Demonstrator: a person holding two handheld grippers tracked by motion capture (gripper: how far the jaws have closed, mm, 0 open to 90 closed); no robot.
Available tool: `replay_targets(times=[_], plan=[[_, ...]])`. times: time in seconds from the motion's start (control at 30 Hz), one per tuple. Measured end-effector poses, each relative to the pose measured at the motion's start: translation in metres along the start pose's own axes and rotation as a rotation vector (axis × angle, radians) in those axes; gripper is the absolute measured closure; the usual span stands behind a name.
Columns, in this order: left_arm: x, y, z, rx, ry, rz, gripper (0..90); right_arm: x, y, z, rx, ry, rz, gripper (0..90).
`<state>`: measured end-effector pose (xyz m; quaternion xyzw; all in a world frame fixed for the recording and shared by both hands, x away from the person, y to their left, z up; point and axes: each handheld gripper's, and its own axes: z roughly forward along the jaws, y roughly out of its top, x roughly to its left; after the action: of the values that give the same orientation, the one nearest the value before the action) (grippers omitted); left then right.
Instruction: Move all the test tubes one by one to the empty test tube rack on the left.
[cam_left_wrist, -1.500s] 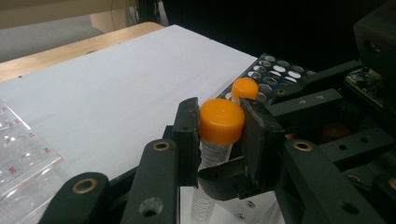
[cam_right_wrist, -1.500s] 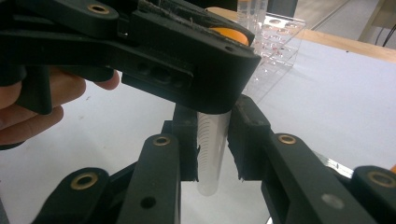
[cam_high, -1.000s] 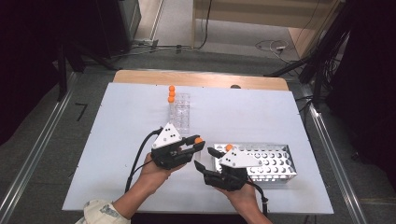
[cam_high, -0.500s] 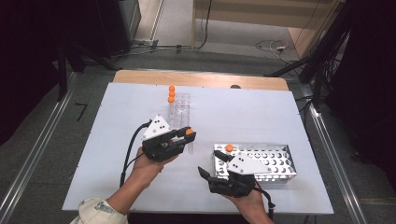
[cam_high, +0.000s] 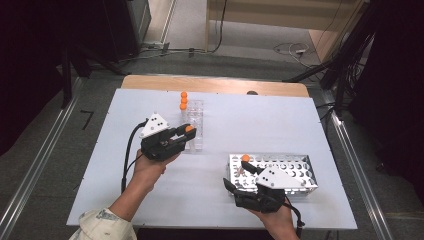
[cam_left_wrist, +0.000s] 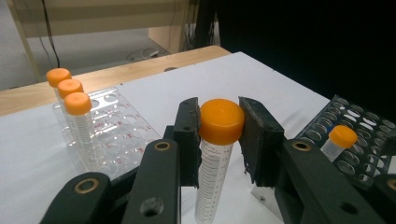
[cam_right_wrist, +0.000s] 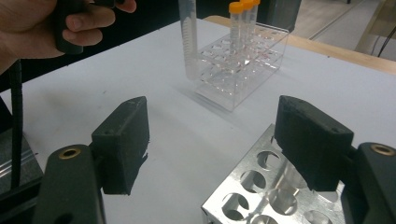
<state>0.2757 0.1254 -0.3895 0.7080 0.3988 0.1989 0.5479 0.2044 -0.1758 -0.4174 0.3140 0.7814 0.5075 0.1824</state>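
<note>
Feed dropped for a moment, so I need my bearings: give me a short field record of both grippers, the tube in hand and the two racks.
left gripper: shut on the cap of the held tube, which hangs upright
right gripper: open, jaws have just been opening, nothing between them, at the corner of the metal rack
clear rack: three orange-capped tubes at its far end
metal rack: one orange-capped tube near its left end
table: white board, both racks on it
</note>
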Motion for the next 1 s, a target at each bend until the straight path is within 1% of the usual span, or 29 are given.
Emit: replay_targets(times=[0.13, 0.3, 0.43, 0.5, 0.6, 0.8, 1.0], plan=[[0.003, 0.001, -0.001, -0.004, 0.011, -0.003, 70.5, -0.004, -0.001, -0.004, -0.002, -0.009, 0.009, 24.0], [0.008, 0.004, -0.002, -0.013, 0.023, -0.007, 70.6, -0.009, -0.005, -0.007, 0.013, -0.025, 0.021, 21.9], [0.012, 0.009, -0.003, -0.019, 0.043, -0.002, 70.6, -0.013, -0.008, -0.01, 0.02, -0.039, 0.028, 21.2], [0.015, 0.012, -0.002, -0.017, 0.062, 0.006, 70.6, -0.016, -0.009, -0.012, 0.018, -0.043, 0.029, 21.1], [0.02, 0.015, -0.001, -0.018, 0.082, 0.003, 70.6, -0.019, -0.012, -0.015, 0.023, -0.057, 0.046, 21.1], [0.033, 0.022, 0.009, -0.019, 0.132, -0.006, 70.6, -0.023, -0.014, -0.018, 0.021, -0.064, 0.056, 21.2], [0.048, 0.026, 0.024, 0.009, 0.164, -0.022, 70.6, -0.024, -0.015, -0.016, 0.026, -0.064, 0.061, 21.2]])
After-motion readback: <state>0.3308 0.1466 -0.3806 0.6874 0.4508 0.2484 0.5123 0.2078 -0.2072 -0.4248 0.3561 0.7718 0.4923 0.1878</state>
